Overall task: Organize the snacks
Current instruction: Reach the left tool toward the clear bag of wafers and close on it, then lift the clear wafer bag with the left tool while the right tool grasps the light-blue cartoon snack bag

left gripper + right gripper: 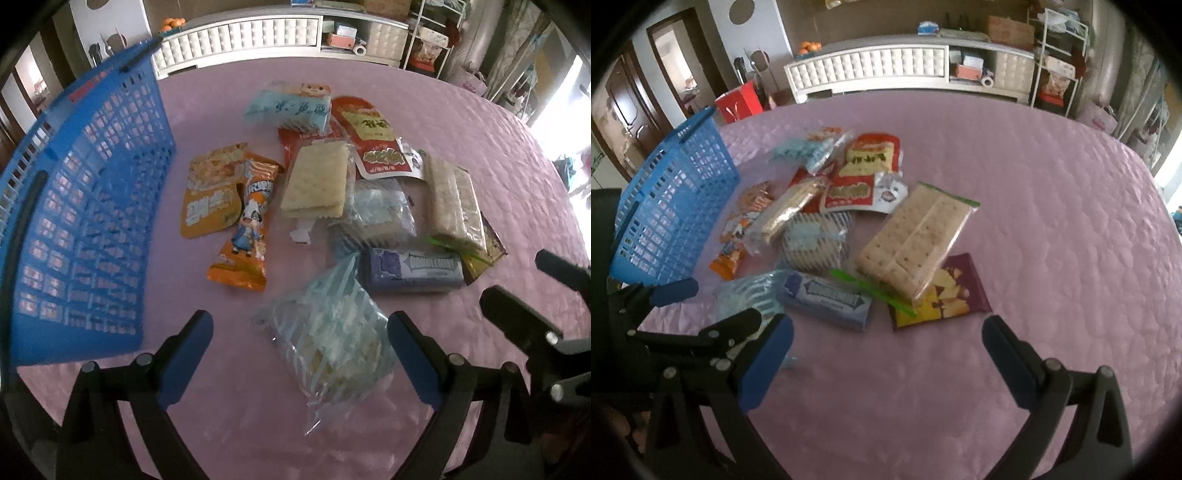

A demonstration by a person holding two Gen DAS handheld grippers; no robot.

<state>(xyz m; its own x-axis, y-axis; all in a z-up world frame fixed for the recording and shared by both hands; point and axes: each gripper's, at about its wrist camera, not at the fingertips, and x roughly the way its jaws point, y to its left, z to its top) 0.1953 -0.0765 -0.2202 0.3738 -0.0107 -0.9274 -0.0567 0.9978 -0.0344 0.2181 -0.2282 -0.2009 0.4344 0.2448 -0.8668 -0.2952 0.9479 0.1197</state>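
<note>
A pile of snack packets lies on a pink quilted table [461, 122]. A blue plastic basket [85, 206] stands at the left; it also shows in the right wrist view [672, 206]. My left gripper [299, 354] is open, its jaws on either side of a clear blue-striped cracker bag [328, 339], apart from it. A blue Doublemint gum pack [413, 271] lies just beyond. My right gripper [886, 354] is open and empty over bare cloth, in front of the gum pack [827, 297], a purple and yellow packet [945, 295] and a large cracker pack [919, 236].
Orange packets [229, 206], a cracker sleeve [317, 181], red packets [373, 136] and a light blue packet [291, 107] lie farther back. A white tufted cabinet [871, 70], shelves and a metal rack [1056, 55] stand behind the table. A red bag [738, 101] stands by the doors.
</note>
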